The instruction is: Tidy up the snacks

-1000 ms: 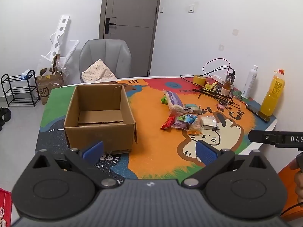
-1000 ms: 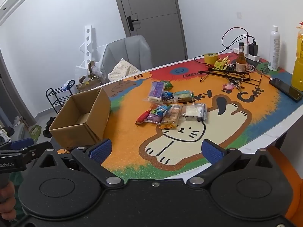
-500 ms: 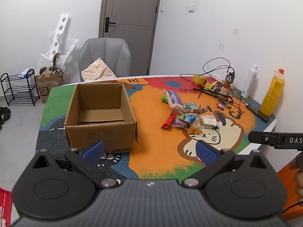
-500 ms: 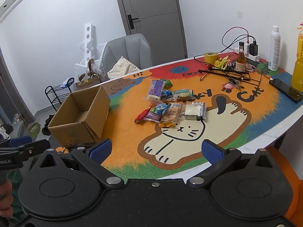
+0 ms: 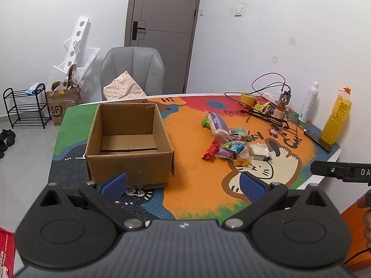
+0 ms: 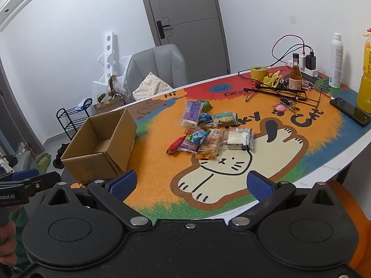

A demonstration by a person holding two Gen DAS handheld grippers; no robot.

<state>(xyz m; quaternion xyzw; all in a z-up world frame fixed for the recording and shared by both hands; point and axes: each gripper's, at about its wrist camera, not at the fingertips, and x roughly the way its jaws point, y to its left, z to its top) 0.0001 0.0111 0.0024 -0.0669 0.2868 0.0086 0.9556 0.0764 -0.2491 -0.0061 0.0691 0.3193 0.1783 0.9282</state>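
Hovering w/ both jaws wide & empty, left gripper (image 5: 183, 183) & right gripper (image 6: 191, 185) risk dragging neighbours off the crinkly overlapping snack-packet heap (image 6: 208, 132) mid-mat, well apart from the open brown cardboard box (image 5: 128, 139).

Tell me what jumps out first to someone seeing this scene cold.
The bright orange cat mat covering the table grabs the eye first. On its middle lies a loose heap of wrapped snacks, and to their left stands an open, empty cardboard box. Both the left gripper and the right gripper hover open over the near edge.
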